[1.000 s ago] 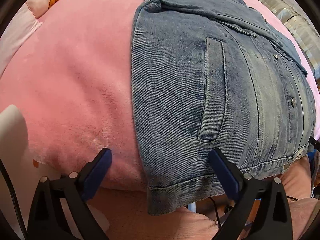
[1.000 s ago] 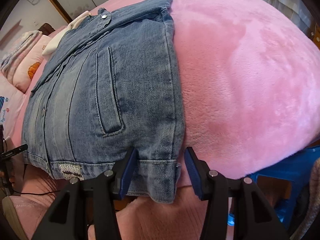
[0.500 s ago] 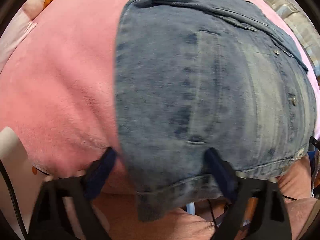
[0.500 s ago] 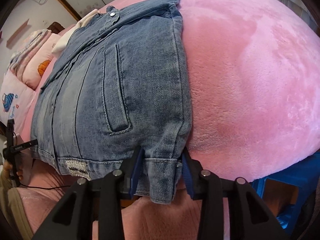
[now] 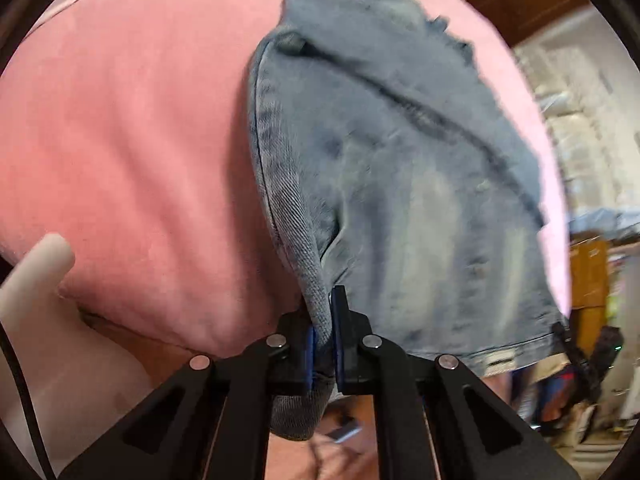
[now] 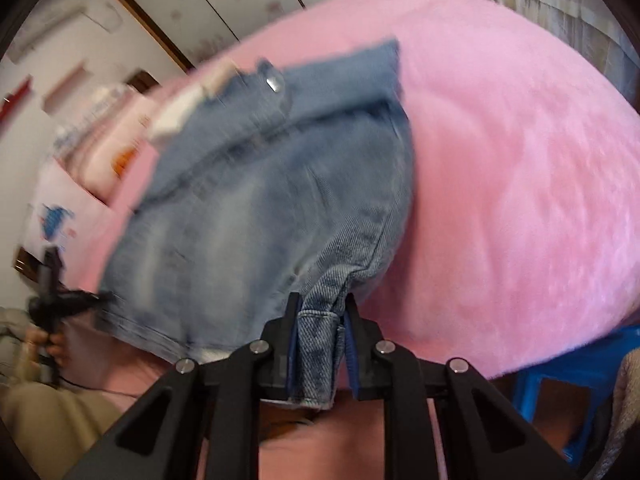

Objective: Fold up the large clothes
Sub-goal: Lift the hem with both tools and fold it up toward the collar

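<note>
A blue denim jacket [image 5: 400, 184] lies on a pink plush bed cover [image 5: 120, 140], its hem toward me. My left gripper [image 5: 323, 320] is shut on the hem's left corner, and the denim bunches up between its blue pads. My right gripper [image 6: 320, 320] is shut on the hem's right corner of the jacket [image 6: 260, 200], with the folded hem pinched between the pads. Both corners are lifted off the pink cover [image 6: 520, 180]. The opposite gripper [image 6: 52, 292] shows at the left edge of the right wrist view.
Pillows [image 6: 100, 152] lie at the head of the bed. A blue plastic stool [image 6: 580, 380] stands by the bed's right edge. A white rounded object [image 5: 36, 272] sits at the lower left. Wooden furniture [image 5: 588, 272] and clutter stand at the right.
Both grippers have closed on the hem corners, the left one from wide open. The jacket's near edge has lifted and bunched, and both views have tilted up.
</note>
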